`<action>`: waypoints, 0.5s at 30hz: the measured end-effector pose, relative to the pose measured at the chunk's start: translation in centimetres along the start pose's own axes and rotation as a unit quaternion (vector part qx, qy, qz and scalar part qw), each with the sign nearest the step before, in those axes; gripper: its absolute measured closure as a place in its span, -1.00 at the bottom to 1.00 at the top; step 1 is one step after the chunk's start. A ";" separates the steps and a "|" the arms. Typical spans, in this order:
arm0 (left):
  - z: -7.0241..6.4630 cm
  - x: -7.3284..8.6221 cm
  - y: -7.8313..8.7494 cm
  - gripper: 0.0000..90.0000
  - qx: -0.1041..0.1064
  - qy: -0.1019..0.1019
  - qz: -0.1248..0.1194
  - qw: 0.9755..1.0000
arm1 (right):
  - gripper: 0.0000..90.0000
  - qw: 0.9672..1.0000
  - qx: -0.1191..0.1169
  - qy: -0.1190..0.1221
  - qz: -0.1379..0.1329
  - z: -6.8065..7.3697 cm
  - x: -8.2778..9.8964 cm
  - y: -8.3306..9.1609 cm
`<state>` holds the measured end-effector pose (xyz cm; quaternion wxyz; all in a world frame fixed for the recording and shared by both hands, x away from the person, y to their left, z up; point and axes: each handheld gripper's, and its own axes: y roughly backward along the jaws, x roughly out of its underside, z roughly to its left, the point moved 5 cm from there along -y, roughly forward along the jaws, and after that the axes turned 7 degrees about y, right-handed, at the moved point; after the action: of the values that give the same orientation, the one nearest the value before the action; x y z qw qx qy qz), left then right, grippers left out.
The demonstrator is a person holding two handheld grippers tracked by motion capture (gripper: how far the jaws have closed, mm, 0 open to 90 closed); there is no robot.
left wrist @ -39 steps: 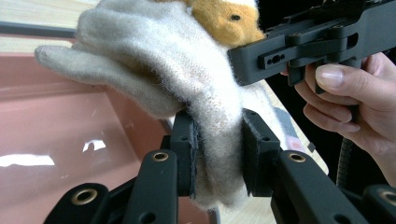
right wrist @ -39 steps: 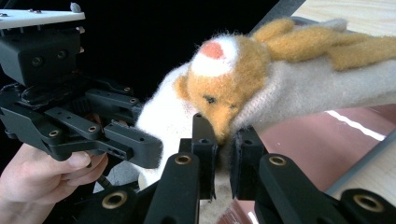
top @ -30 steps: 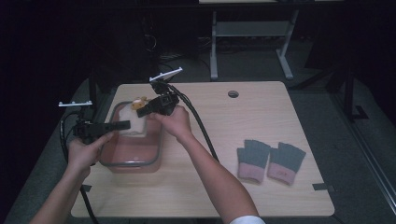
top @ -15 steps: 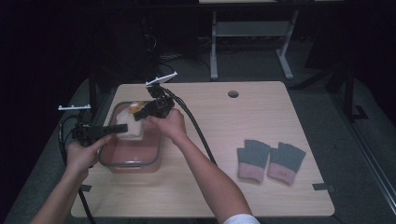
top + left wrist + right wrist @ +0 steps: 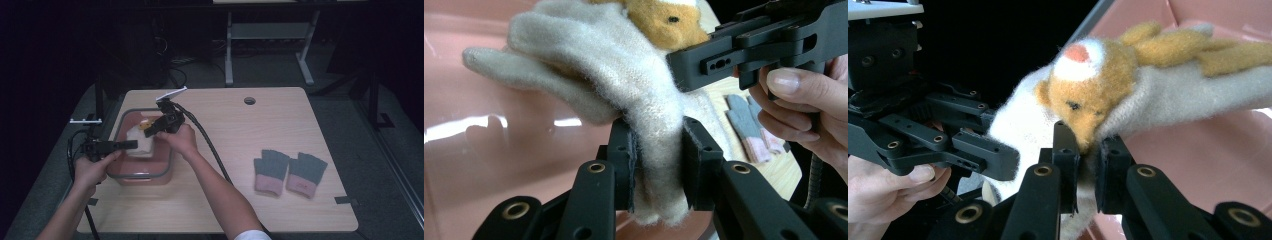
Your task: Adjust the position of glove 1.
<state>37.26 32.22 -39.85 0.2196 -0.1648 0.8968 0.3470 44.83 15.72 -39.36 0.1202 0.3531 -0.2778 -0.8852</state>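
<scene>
Fingers of the left gripper (image 5: 659,170) pinch the cream mitten (image 5: 624,85) by its cuff; the right gripper (image 5: 1087,165) clamps the same mitten (beside its orange bear face). Both hands reach level over the pink bin (image 5: 142,175), which partly hides the mitten. No writing is readable.

Both forearms reach in from the bottom, left gripper (image 5: 131,145) pointing right and right gripper (image 5: 148,130) angled back toward it, jaws on both clamped tight, tips nearly meeting.
</scene>
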 end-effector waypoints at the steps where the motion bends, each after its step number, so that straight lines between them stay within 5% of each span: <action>1: 0.1 0.1 -0.1 0.56 -0.003 0.003 0.002 1.000 | 0.81 1.000 0.001 -0.001 0.003 -0.2 0.1 -0.2; 8: 1.2 0.7 -1.1 0.56 -0.031 0.023 0.029 0.999 | 0.81 1.000 0.006 -0.015 0.021 -1.2 1.1 -1.6; 15: 1.7 1.3 -1.9 0.56 -0.047 0.022 0.051 0.997 | 0.76 0.999 0.018 -0.018 0.036 -1.7 1.7 -2.2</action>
<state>37.50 31.89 -42.65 0.1735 -0.1365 0.8915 0.3956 44.78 16.11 -42.59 0.1407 0.3294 -0.3086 -0.8812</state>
